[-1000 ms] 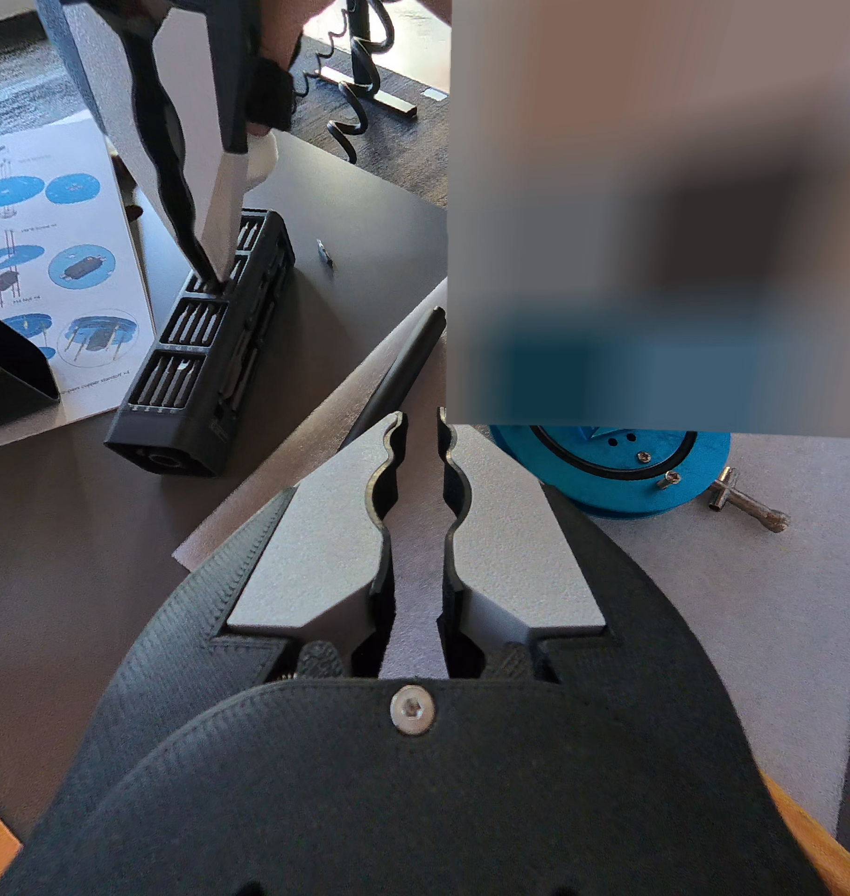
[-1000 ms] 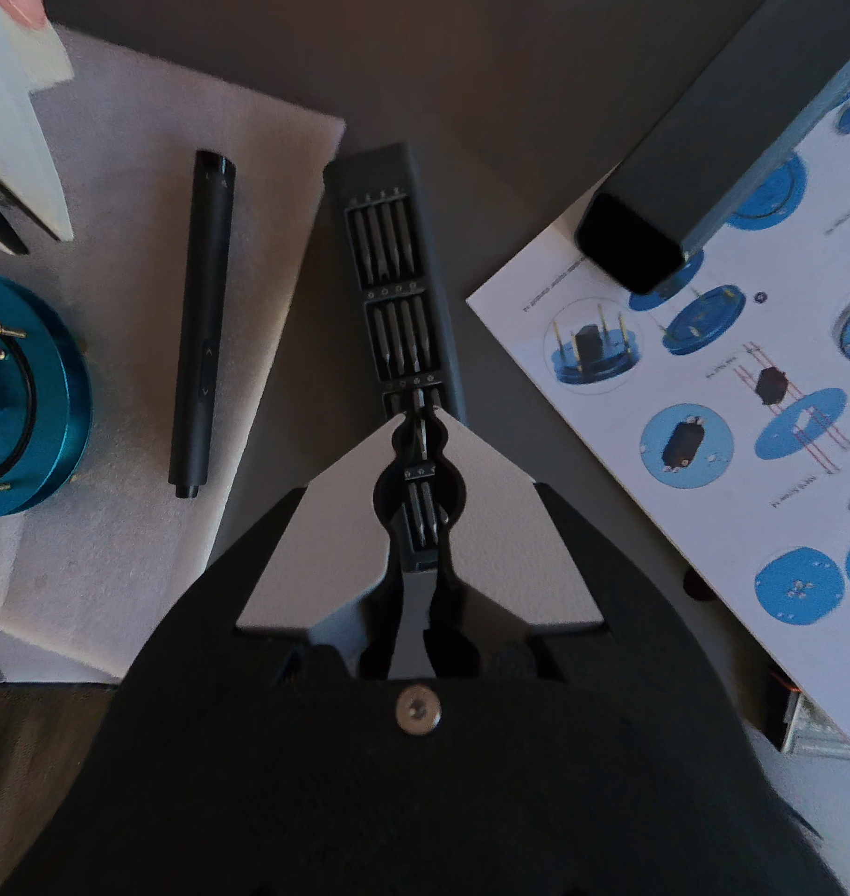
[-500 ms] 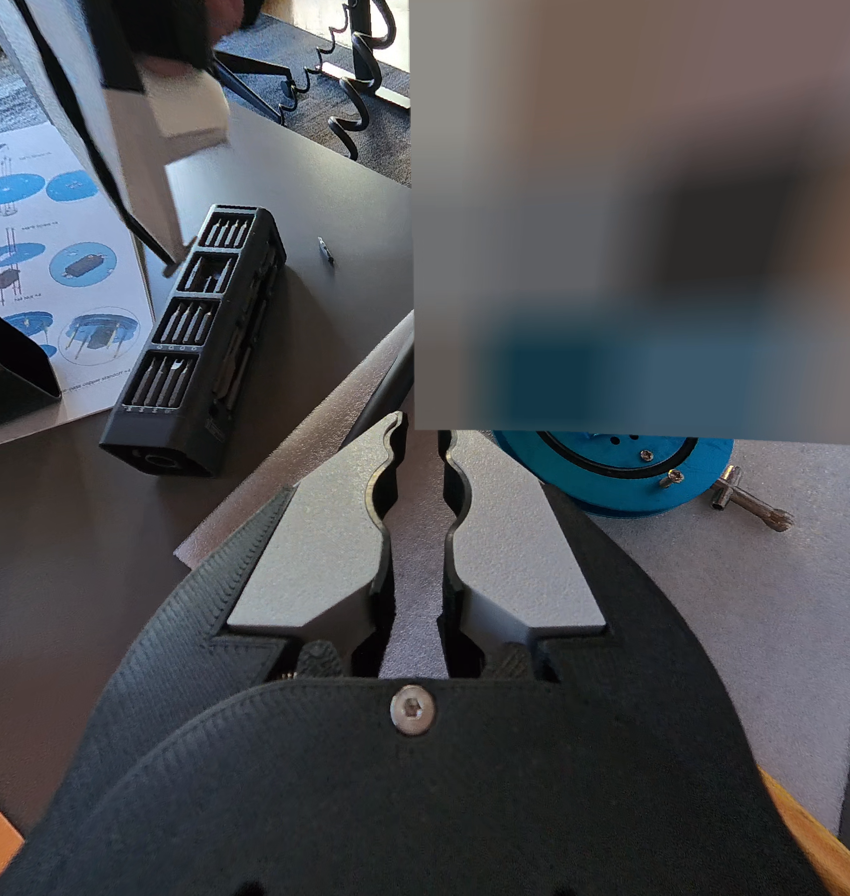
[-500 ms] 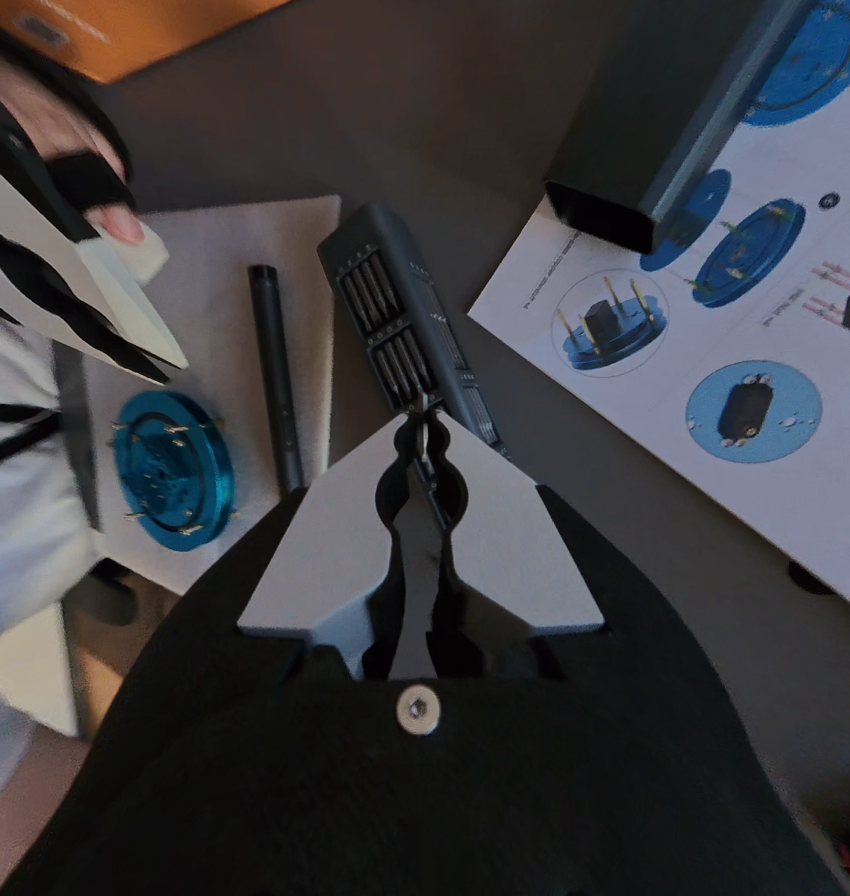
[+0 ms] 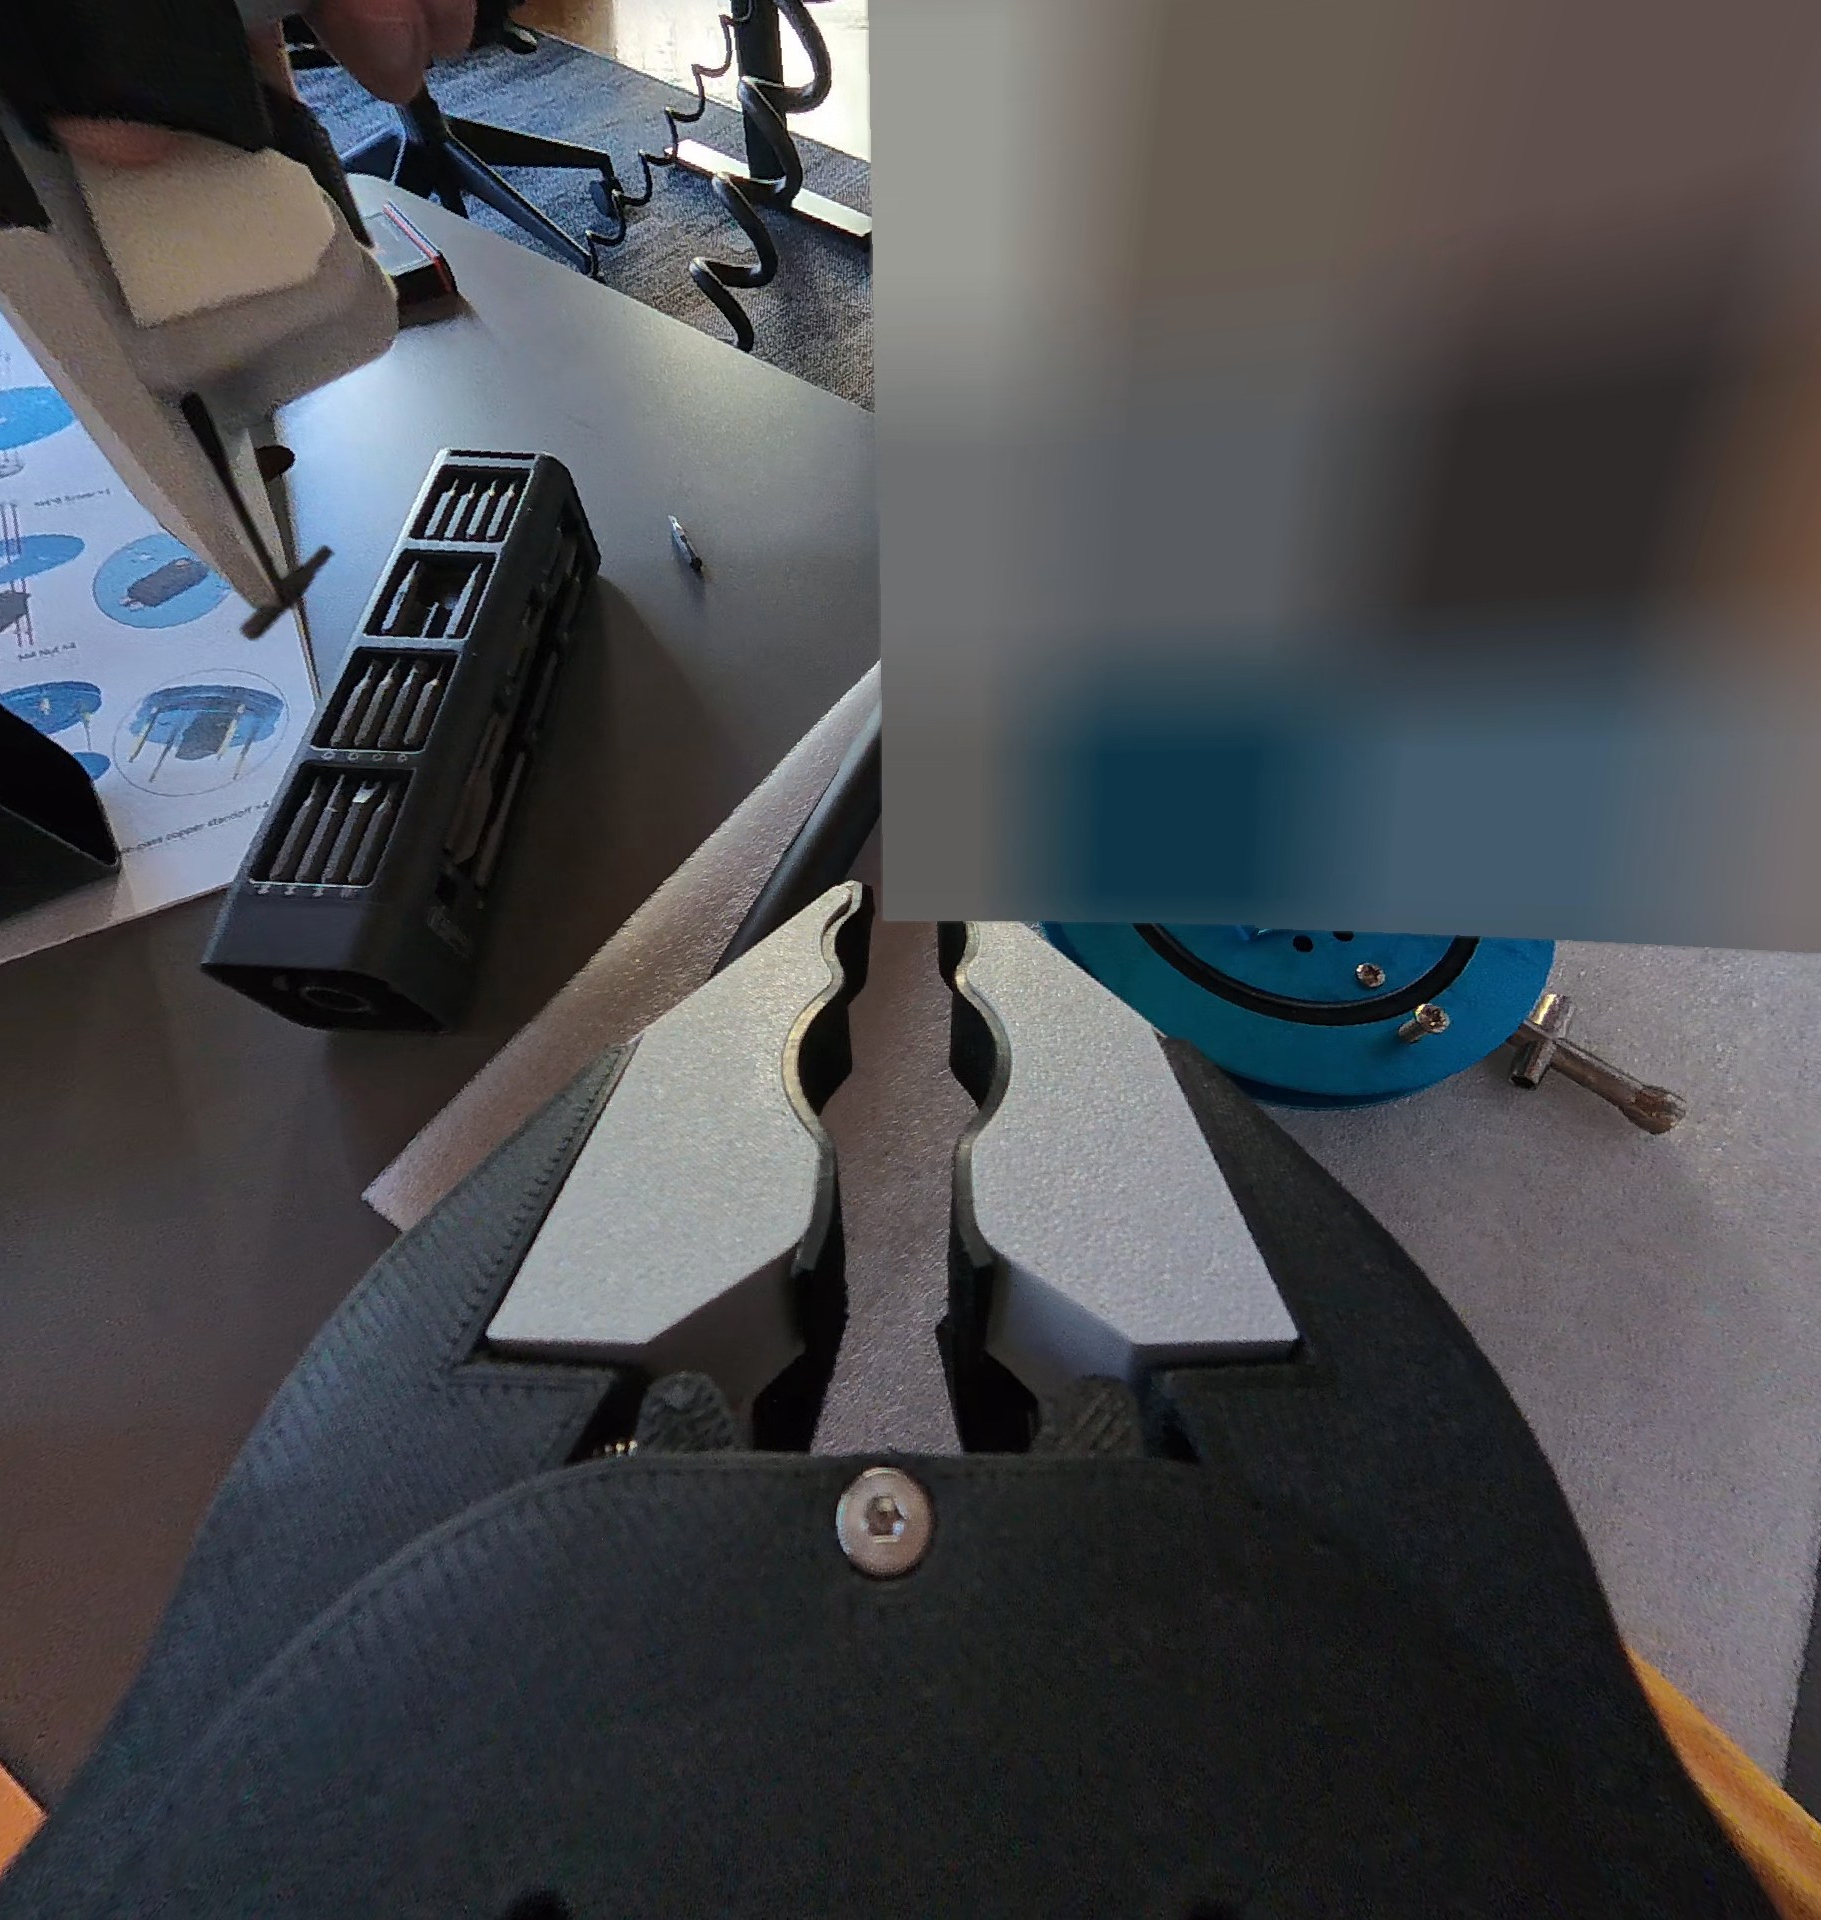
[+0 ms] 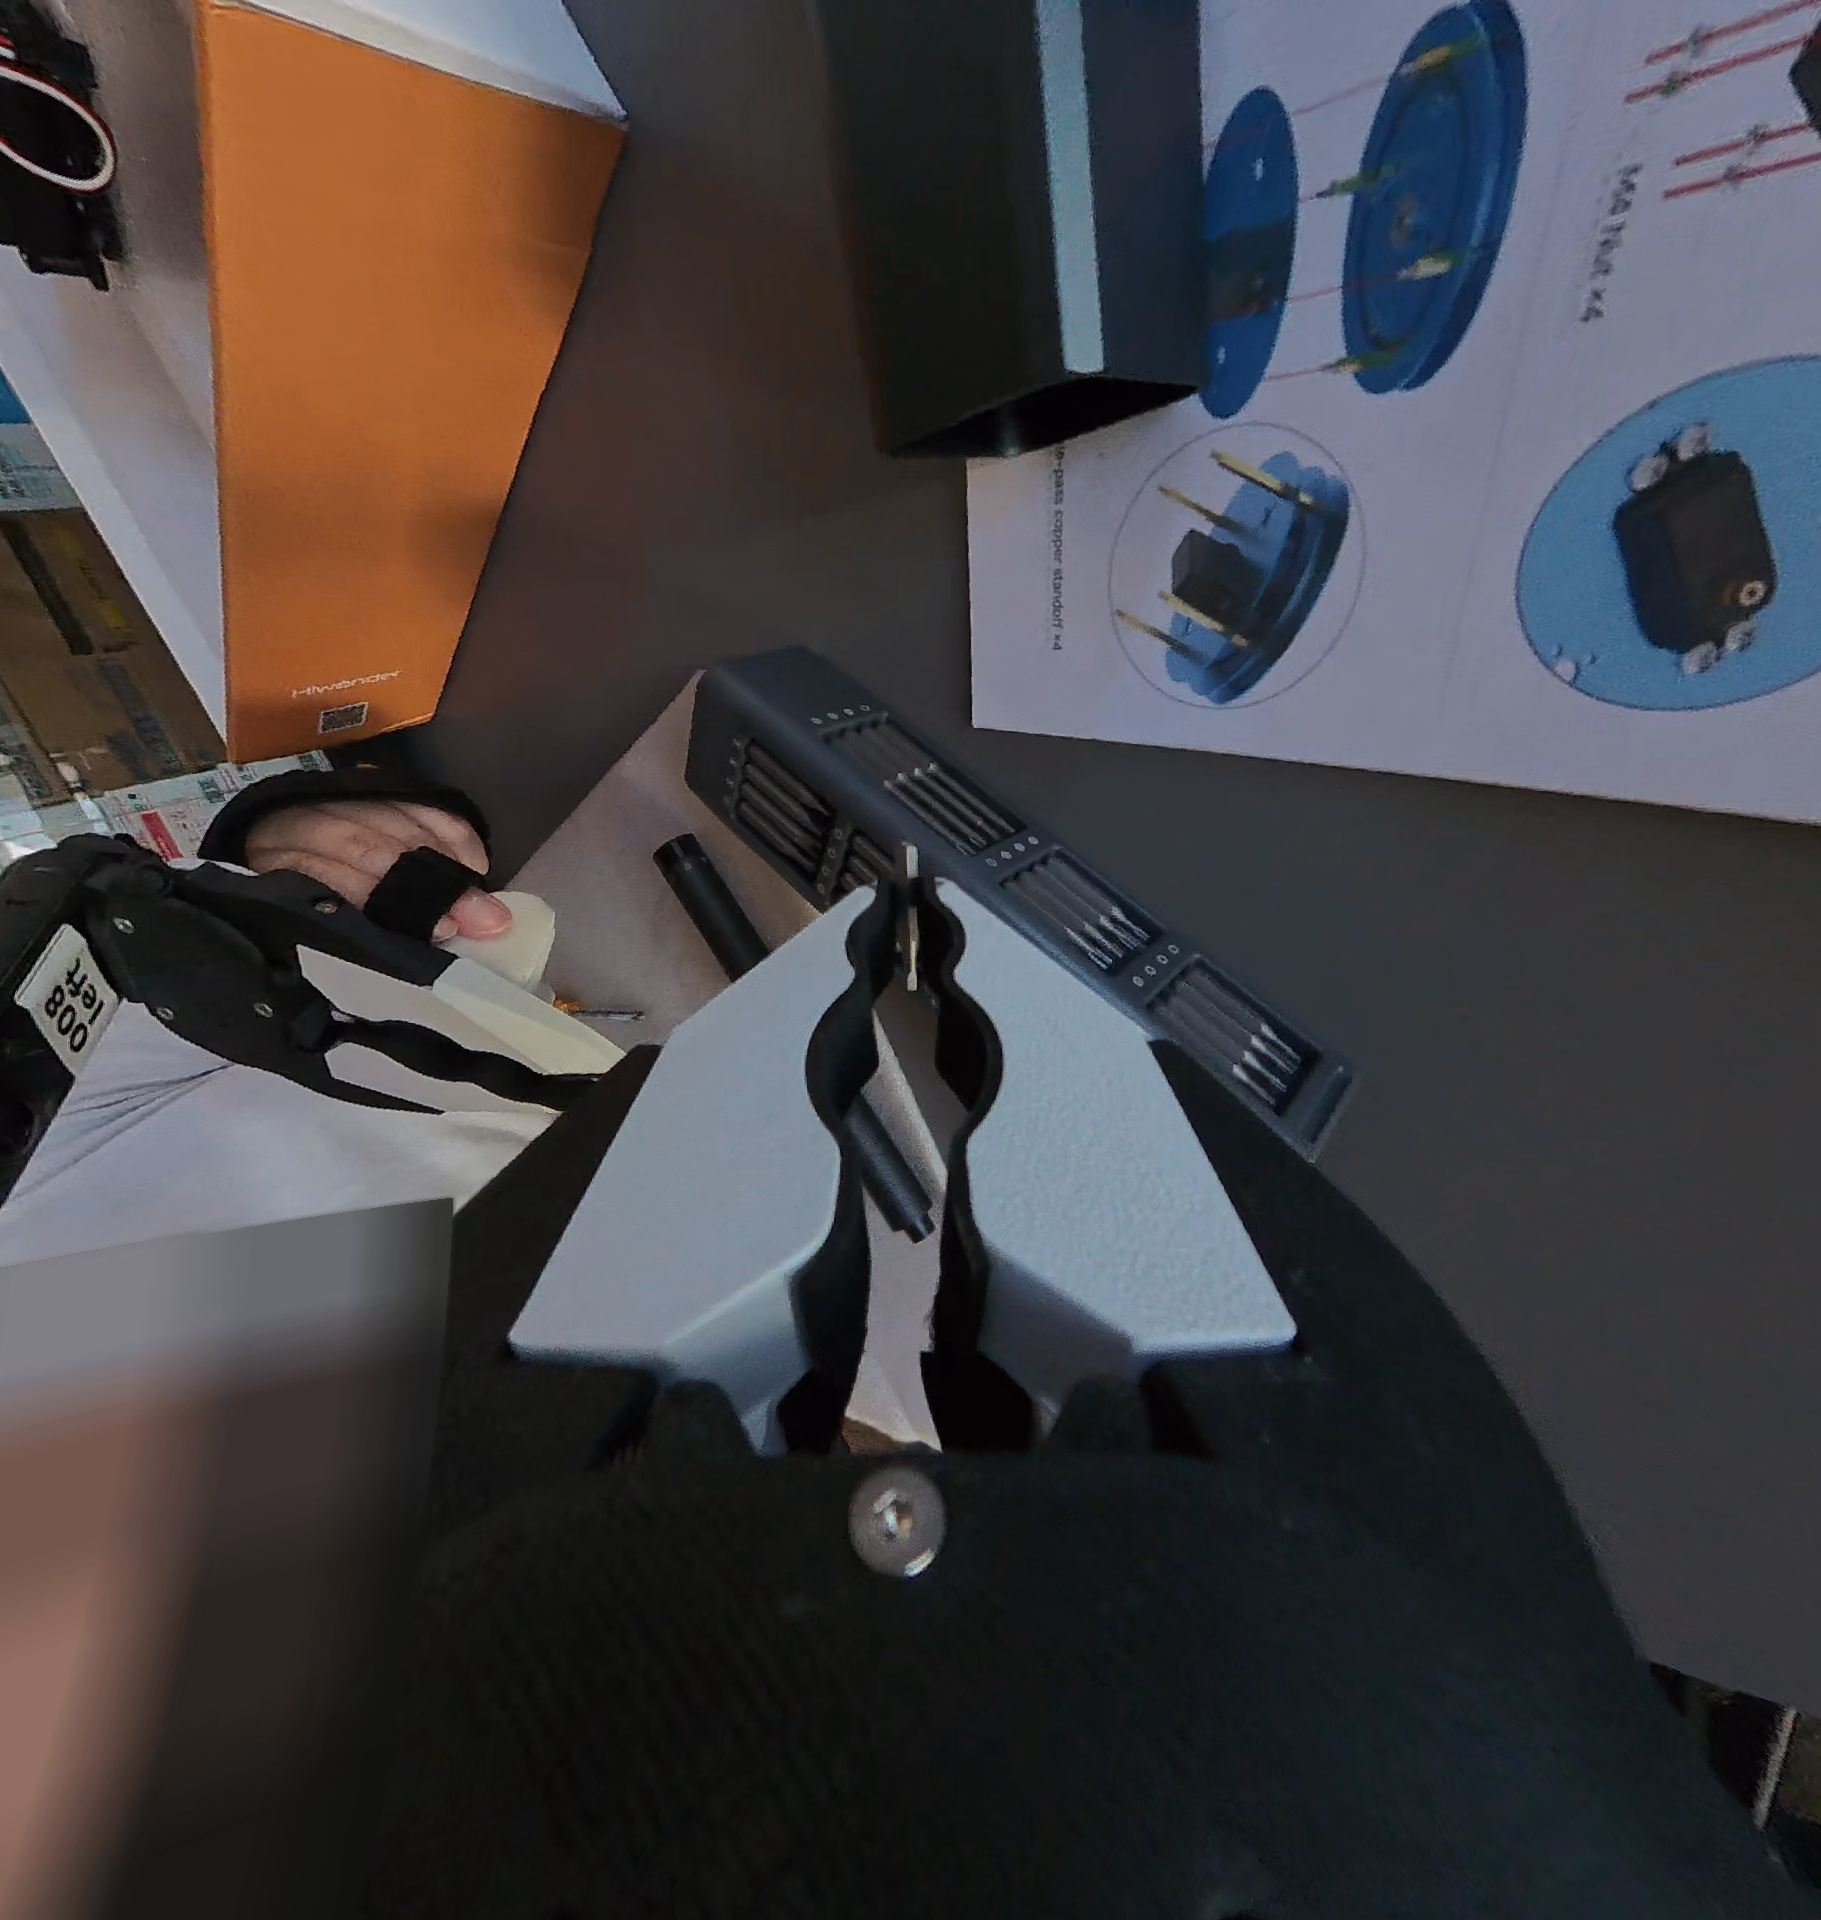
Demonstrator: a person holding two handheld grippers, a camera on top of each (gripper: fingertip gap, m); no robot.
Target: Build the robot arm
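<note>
Right wrist view: pinched screwdriver bit (image 6: pixel 911 914).

Right gripper (image 6: pixel 911 914) jaws pinched shut; left gripper (image 5: pixel 906 925) jaws slightly parted, empty.

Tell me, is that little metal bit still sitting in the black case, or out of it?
Out. The right gripper pinches the screwdriver bit at its tips, above the bit case, where one slot shows empty space.
</note>
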